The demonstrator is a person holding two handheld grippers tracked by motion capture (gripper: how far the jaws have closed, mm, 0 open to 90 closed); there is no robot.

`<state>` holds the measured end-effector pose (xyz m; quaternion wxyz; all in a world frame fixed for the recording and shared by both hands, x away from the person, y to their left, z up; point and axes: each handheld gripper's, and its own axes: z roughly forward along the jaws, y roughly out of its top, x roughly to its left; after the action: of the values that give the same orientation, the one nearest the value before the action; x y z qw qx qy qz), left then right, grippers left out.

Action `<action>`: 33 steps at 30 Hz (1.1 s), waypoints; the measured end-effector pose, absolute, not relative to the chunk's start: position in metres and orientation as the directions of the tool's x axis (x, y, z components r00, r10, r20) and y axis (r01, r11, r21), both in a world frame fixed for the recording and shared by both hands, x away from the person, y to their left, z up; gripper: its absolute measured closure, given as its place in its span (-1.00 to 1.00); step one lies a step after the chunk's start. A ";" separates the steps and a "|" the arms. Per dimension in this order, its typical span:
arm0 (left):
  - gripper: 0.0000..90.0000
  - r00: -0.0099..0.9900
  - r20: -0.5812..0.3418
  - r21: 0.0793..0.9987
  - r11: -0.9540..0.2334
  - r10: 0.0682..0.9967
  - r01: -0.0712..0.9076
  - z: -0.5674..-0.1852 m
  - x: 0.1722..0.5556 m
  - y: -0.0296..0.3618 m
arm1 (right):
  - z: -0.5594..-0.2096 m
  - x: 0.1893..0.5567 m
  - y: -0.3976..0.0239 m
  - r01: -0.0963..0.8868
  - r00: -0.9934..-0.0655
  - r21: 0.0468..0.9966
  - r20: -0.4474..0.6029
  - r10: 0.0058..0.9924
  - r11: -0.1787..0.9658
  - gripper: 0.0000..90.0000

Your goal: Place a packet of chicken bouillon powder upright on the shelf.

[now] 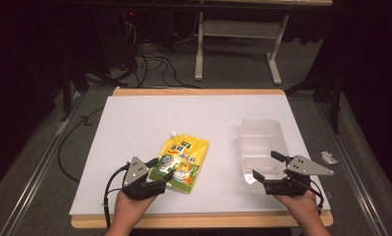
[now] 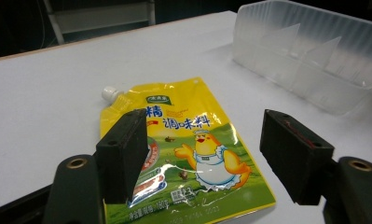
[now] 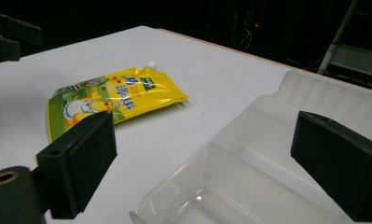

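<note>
Near edge of the bench (image 1: pixel 134 118): both hands came in from the bottom, each carrying a pair of tongs. The left tongs (image 1: pixel 165 178) hung over the near left corner of the yellow pouch (image 1: pixel 182 163), jaws spread, nothing pinched between them. In the left gripper view the pouch (image 2: pixel 193 154) lay flat on the white surface directly below and beyond the two black jaws, its near edge running under the gap; whether a jaw touched it could not be told.

The right tongs (image 1: pixel 266 164) were held at the near end of the clear plastic tray (image 1: pixel 277 140), jaws also spread and holding nothing. In the right gripper view the tray (image 3: pixel 267 140) sat under and between the jaws, its inner divider visible.

Farther out: the pouch lay roughly mid-bench, left of the tray and apart from it, tilted, with its white cap (image 1: pixel 174 133) pointing to the far side. The tray extended away from the right tongs toward the far right of the bench. A small crumpled scrap (image 1: pixel 328 157) lay off the white sheet, just right of the tray.
</note>
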<state>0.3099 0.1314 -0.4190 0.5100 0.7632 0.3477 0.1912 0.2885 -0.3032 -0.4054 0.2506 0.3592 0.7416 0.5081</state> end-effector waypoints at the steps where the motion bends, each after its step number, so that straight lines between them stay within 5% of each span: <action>1: -0.28 0.682 -0.066 0.910 -0.237 0.728 0.340 -0.419 0.310 0.132 | -0.405 0.289 -0.303 0.285 -0.609 0.932 -0.006 0.793 0.225 -0.92; 33: -0.35 0.646 -0.077 0.903 -0.222 0.760 0.369 -0.422 0.318 0.144 | -0.403 0.286 -0.305 0.288 -0.609 0.932 0.003 0.793 0.218 -0.93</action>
<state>0.3178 0.1441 -0.4217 0.5000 0.7569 0.3726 0.1955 0.2857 -0.3053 -0.4032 0.2488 0.3653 0.7398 0.5072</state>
